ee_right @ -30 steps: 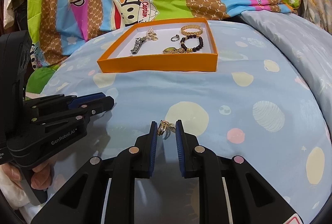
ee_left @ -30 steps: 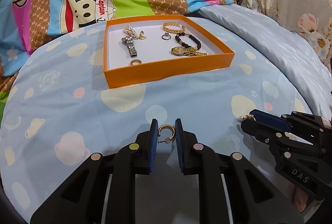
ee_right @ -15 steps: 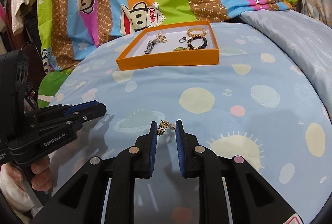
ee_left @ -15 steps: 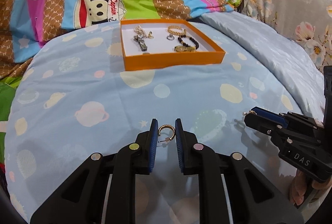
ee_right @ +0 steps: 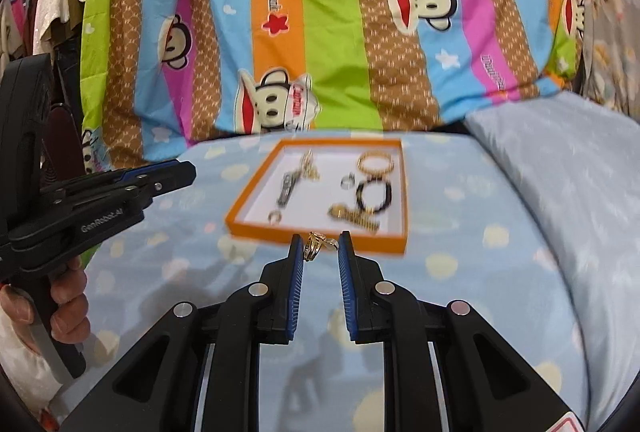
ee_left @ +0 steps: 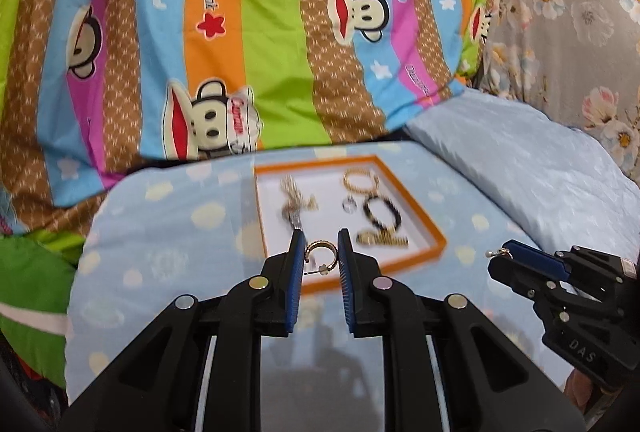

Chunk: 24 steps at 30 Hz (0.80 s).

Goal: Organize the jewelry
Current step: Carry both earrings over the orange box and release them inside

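In the left wrist view the left claw (ee_left: 321, 257) sat low centre, its jaws narrowed onto a gold hoop earring (ee_left: 319, 253) pinched between the blue pads. The right claw (ee_right: 320, 246), low centre of its own view, was likewise closed on a small gold ornament (ee_right: 317, 243) at the pad tips. Just above both claws lay the orange tray (ee_left: 434, 237), its near rim just past the fingertips, holding a gold bangle (ee_left: 361, 181), a black bead bracelet (ee_left: 382, 213), a gold watch (ee_left: 382, 240) and a silver watch (ee_right: 289, 190). Open bedsheet (ee_right: 472, 296) spread to either side of the tray. A striped monkey-print quilt (ee_left: 280, 32) filled the upper frame
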### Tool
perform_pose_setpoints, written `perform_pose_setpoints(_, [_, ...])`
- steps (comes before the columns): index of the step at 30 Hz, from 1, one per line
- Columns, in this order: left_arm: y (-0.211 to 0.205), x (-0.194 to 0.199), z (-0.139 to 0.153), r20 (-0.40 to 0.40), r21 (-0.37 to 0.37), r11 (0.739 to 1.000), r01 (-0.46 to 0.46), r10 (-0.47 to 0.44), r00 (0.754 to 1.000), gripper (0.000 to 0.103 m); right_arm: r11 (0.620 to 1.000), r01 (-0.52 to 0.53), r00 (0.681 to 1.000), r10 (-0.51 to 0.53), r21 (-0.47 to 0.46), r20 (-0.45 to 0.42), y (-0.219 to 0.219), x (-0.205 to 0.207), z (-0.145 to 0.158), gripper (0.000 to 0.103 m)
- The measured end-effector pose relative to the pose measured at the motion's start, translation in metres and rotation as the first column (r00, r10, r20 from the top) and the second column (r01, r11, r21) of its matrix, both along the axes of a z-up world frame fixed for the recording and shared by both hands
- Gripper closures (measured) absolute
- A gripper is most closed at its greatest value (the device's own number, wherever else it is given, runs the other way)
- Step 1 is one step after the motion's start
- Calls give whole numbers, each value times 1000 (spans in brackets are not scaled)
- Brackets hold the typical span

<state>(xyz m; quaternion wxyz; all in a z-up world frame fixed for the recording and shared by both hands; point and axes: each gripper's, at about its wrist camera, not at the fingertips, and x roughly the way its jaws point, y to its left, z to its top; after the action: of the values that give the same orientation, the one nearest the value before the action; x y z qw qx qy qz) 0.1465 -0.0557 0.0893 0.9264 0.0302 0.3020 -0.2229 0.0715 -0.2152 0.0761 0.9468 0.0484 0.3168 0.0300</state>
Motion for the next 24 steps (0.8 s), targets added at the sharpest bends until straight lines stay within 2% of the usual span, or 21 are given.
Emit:
perform_pose_setpoints(4, [-14, 32, 11, 25, -9, 1000, -28, 28, 999, 87, 1000, 16, 999, -16, 4, 39, -4, 35, 16, 86])
perform_pose_setpoints(9, [-31, 69, 7, 22, -10, 998, -55, 56, 998, 87, 999, 34, 998, -34, 14, 56, -6, 79, 24, 86])
perform_pose_setpoints(15, [-49, 104, -21, -27, 2, 996, -85, 85, 996, 87, 998, 50, 999, -51, 47, 21, -8, 119, 9, 86])
perform_pose_setpoints(24, [-51, 129, -57, -88, 21, 995, -101, 102, 991, 87, 995, 77, 997, -76, 61, -24, -15, 150, -22, 86])
